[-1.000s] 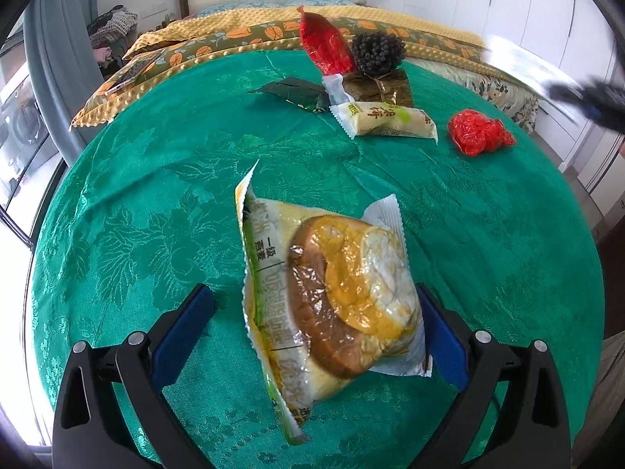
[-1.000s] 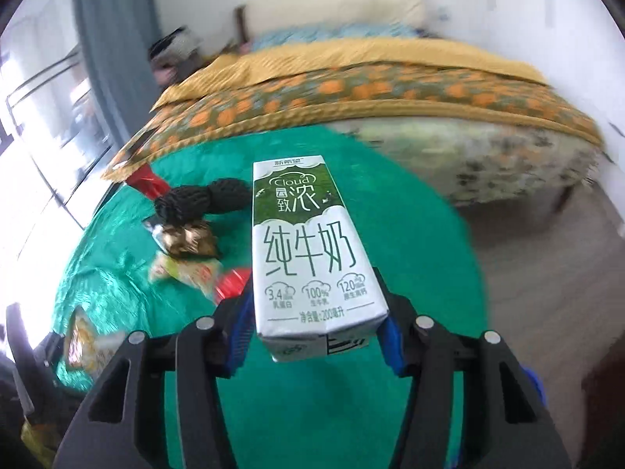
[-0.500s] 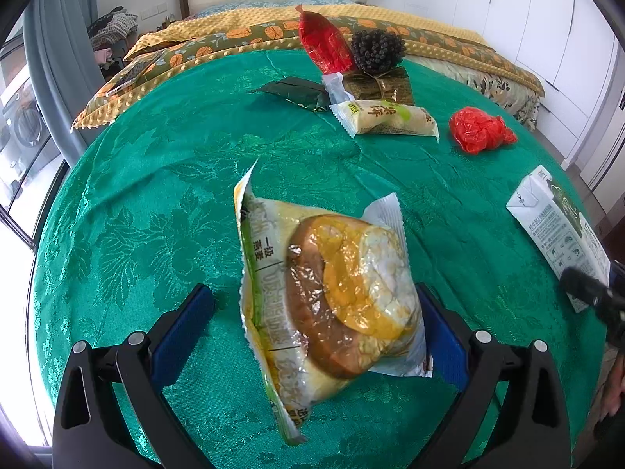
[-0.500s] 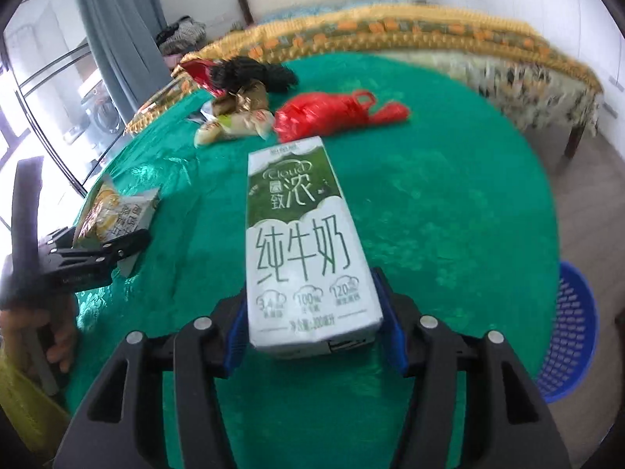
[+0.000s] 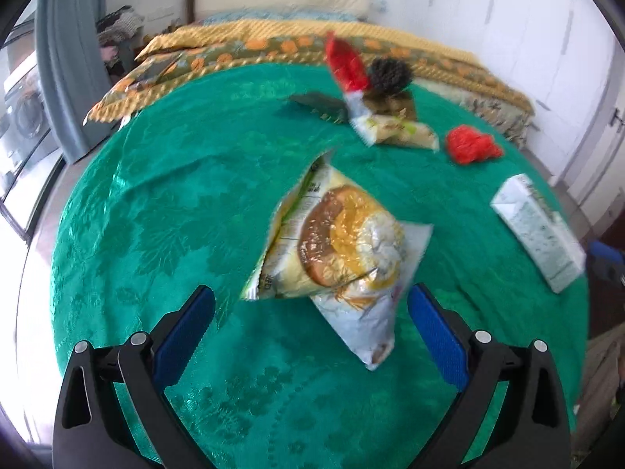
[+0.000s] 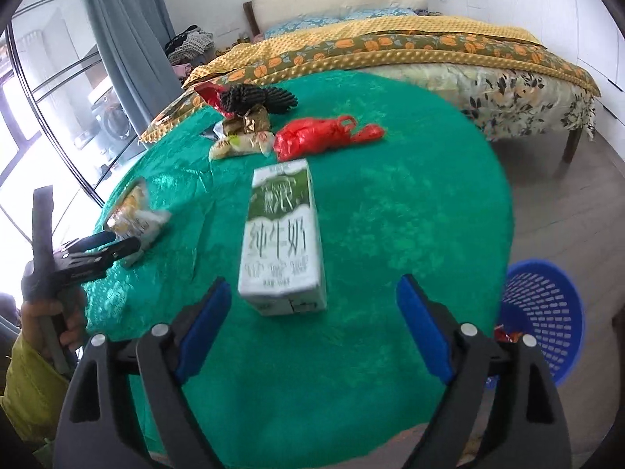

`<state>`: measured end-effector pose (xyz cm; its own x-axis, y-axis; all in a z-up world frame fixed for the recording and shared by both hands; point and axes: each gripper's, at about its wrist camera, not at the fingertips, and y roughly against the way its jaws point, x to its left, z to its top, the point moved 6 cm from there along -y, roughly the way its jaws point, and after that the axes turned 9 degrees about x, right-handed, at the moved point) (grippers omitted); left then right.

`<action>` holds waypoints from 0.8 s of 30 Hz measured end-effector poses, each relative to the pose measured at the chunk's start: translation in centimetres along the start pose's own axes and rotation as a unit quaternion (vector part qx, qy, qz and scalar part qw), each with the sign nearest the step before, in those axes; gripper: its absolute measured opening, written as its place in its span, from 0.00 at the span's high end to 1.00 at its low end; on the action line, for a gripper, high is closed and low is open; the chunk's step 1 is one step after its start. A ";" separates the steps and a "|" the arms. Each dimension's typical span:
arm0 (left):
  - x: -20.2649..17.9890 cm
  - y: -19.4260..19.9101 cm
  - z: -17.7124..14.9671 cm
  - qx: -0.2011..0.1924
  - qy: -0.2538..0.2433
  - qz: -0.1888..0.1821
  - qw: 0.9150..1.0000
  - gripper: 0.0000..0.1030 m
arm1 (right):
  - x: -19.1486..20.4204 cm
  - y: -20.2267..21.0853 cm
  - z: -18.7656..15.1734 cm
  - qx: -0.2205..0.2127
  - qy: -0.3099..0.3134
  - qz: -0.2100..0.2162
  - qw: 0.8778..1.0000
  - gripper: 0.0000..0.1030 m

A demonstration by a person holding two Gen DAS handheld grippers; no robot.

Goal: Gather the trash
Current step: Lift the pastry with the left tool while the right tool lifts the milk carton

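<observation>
My left gripper [image 5: 310, 322] is open; a yellow snack packet [image 5: 336, 242] lies on the green tablecloth [image 5: 175, 203] just ahead of its jaws. My right gripper [image 6: 312, 312] is open; a green and white milk carton [image 6: 281, 238] lies flat on the cloth just ahead of it. The carton also shows in the left wrist view [image 5: 537, 230], the packet in the right wrist view [image 6: 136, 219]. A red plastic bag [image 6: 320, 136], a pale wrapper [image 6: 238, 144] and more wrappers lie at the far side.
A blue basket [image 6: 543, 312] stands on the floor right of the table. A bed [image 6: 390, 39] with a yellow cover is behind the table. A window and a curtain [image 6: 125, 39] are on the left. The person's hand [image 6: 50, 305] holds the left gripper.
Both grippers have opened. The snack packet and the milk carton have dropped out of the jaws and now lie on the cloth.
</observation>
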<state>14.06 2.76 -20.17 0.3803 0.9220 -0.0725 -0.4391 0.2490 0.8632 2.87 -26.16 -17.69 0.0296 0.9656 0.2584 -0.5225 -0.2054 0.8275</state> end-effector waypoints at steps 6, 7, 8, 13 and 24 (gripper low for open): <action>-1.7 -0.6 2.0 0.008 -0.041 -0.011 0.999 0.05 | 2.0 -1.8 3.4 0.049 0.038 0.006 0.998 0.18; -1.8 -1.0 2.3 0.011 -0.043 -0.005 0.999 0.05 | 2.3 -2.4 4.0 0.056 0.045 0.002 0.997 0.18; -1.9 -1.5 2.5 0.015 -0.044 -0.004 0.999 0.05 | 2.6 -3.1 4.4 0.065 0.053 -0.005 0.996 0.18; -2.0 -2.2 3.0 0.021 -0.042 0.001 0.999 0.05 | 3.4 -6.0 5.2 0.113 0.080 -0.036 0.990 0.32; -1.4 -1.0 3.2 0.015 -0.030 -0.005 0.999 0.41 | 3.6 -5.1 5.3 0.106 0.079 -0.020 0.991 0.52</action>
<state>16.56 0.32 -19.30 0.4329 0.8999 -0.0524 -0.4101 0.2483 0.8776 10.15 -22.45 -18.28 -0.0959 0.9831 0.1561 -0.3318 -0.1794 0.9261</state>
